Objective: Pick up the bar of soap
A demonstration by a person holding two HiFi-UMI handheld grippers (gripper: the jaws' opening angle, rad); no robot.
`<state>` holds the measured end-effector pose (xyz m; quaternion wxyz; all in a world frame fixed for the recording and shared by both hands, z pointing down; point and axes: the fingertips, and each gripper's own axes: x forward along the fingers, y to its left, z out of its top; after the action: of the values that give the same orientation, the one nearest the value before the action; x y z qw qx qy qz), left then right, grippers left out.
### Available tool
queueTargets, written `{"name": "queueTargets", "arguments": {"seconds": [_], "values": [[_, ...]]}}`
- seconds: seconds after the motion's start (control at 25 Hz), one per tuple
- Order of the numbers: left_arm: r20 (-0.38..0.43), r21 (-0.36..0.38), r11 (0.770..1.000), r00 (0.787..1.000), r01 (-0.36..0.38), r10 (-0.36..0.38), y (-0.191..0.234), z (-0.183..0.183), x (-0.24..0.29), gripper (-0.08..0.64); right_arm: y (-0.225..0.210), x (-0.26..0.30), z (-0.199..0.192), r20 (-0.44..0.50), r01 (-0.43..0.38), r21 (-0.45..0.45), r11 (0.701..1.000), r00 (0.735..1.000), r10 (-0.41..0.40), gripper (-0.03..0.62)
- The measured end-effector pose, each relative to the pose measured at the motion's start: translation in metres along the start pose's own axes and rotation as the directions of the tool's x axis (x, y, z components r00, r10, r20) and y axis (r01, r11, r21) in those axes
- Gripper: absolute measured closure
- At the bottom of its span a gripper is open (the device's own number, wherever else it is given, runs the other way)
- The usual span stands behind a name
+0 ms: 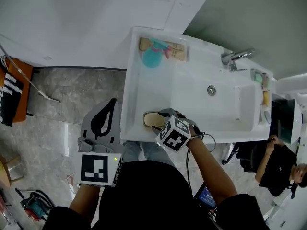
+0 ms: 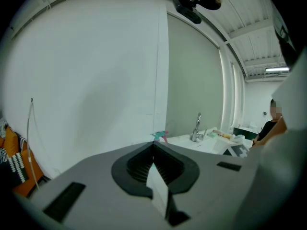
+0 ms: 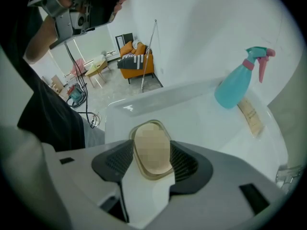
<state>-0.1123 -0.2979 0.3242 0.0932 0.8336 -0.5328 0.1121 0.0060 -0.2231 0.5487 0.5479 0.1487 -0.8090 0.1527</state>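
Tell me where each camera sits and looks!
Head view: on the person's head, looking down at the sink; shows both arms, left gripper, right gripper.
Left gripper view: on that gripper, facing wall and faucet; shows shut jaws.
Right gripper view: on that gripper, looking down at the soap; shows open jaws.
Shared: spray bottle, in head and right gripper views.

My right claw [image 3: 150,143] is smooth, matt grey plastic with black ribbed pads [image 3: 183,162] that look rubbery. Between them the bar of soap [image 3: 152,153] looks dull and beige, in a soap dish [image 3: 149,122] of translucent plastic. The sink [image 1: 144,95] is glossy white like glazed ceramic, its faucet [image 1: 236,56] is polished metal, the spray bottle [image 3: 235,87] is smooth teal plastic, and the floor [image 1: 72,95] is shiny grey stone-look tile.
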Motion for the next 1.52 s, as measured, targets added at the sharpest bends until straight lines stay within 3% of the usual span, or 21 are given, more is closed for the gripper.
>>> {"name": "queueTargets", "arguments": {"seconds": [0.48, 0.88, 1.24, 1.52], "values": [[-0.023, -0.074, 0.997, 1.0, -0.013, 0.011, 0.013, -0.007, 0.001, 0.552, -0.002, 0.02, -0.011, -0.181, 0.014, -0.143, 0.99, 0.983, -0.04, 0.316], [-0.028, -0.085, 0.996, 0.999, -0.03, 0.028, 0.028, -0.012, 0.004, 0.552, -0.002, 0.025, -0.01, -0.211, -0.039, -0.162, 0.986, 0.977, 0.004, 0.311], [-0.03, -0.082, 0.996, 0.999, -0.03, 0.027, 0.031, -0.012, 0.002, 0.552, 0.004, 0.016, 0.002, -0.108, -0.054, -0.06, 0.997, 0.993, 0.047, 0.327], [-0.028, -0.077, 0.997, 0.999, -0.03, 0.028, 0.032, -0.011, 0.001, 0.552, -0.004, 0.004, 0.003, 0.01, -0.08, 0.107, 0.991, 0.997, 0.079, 0.337]]}}
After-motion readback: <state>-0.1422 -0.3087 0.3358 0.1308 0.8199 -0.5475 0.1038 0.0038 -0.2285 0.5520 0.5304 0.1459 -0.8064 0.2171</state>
